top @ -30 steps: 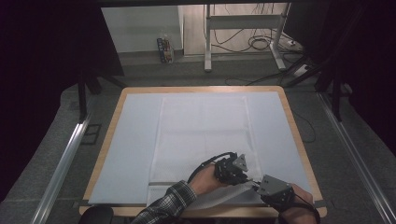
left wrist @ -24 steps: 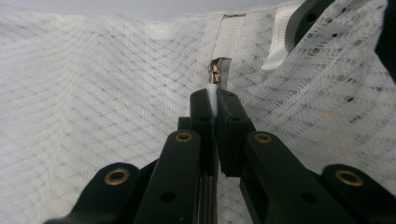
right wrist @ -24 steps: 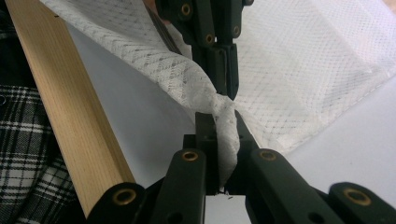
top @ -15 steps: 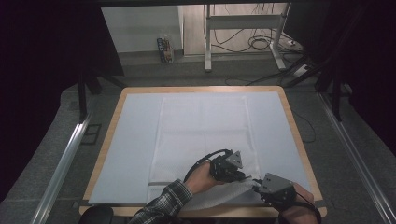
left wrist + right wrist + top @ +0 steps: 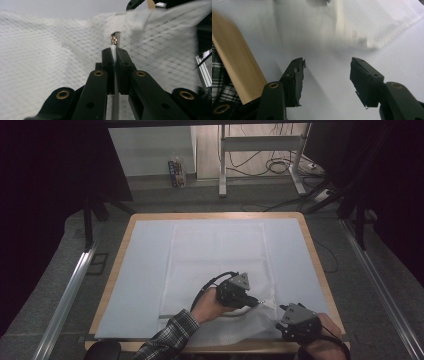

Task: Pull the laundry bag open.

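Currently the left gripper (image 5: 114, 56) is clamping its jaws together on a white zipper pull tab (image 5: 113, 48) of a white mesh bag (image 5: 50, 62); the small brass slider (image 5: 114, 39) is sitting just beyond the jaw tips, on the zipper line running away from them. Mesh is spreading out on both sides of the jaws and rising ahead of them, so the grip is probably lifting that end of the bag and keeping the zipper line taut. In the high view the left gripper (image 5: 235, 292) is sitting over the bag's (image 5: 240, 325) raised edge near the front of the tabletop (image 5: 125, 237).

The right gripper (image 5: 325, 75) is standing with its jaws apart, having just been opening, and nothing is lying between them: only the pale blue cover sheet (image 5: 394, 50) below. The bag's corner (image 5: 372, 32) is lying just beyond the jaw tips, blurred, apart from the pads. The wooden tabletop edge (image 5: 234, 67) is running beside the jaw seen at that view's left. Judgement: the right side is releasing the fabric so the left can pull the tab alone, or is getting ready to re-grip closer to the slider.
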Available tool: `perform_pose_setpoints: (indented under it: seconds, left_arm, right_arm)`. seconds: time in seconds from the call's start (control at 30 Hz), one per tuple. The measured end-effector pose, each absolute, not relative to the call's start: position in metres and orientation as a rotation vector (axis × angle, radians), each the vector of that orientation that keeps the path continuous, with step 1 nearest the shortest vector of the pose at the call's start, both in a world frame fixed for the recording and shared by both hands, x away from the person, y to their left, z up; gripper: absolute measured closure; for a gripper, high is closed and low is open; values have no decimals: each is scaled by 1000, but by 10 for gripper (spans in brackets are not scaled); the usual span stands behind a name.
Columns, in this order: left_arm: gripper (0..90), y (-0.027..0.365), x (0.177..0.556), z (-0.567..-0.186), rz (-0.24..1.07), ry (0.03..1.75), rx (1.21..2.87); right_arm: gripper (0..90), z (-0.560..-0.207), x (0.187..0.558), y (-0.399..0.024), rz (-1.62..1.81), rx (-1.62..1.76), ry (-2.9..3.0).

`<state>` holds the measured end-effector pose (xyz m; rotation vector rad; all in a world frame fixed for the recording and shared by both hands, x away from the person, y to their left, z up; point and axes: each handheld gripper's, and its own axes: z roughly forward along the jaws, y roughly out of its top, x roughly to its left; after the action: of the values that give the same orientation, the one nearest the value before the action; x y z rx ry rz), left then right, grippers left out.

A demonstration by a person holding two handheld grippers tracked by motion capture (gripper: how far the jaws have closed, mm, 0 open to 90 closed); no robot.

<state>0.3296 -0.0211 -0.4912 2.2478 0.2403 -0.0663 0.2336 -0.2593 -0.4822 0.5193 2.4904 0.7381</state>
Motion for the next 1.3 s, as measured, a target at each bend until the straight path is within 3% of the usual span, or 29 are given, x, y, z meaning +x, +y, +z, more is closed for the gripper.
perform_pose_setpoints:
  seconds: [0.27, 0.57, 0.77, 1.2, 1.3]
  left_arm:
    - [870, -19, 326, -493, -60, 233, 2247]
    - [870, -27, 315, -496, -6, 203, 2258]
    - [870, -24, 315, -494, 4, 209, 2224]
    - [870, -26, 314, -500, -13, 165, 2243]
    - [870, -27, 314, -502, -8, 158, 2249]
  right_arm:
    - [499, -465, 244, -283, 874, 795, 2422]
    - [303, -452, 266, -266, 1138, 1135, 2448]
    - [282, -469, 274, -266, 1174, 1294, 2537]
    - [790, -476, 283, -268, 1291, 1320, 2598]
    - [830, -474, 282, -265, 1258, 1284, 2611]
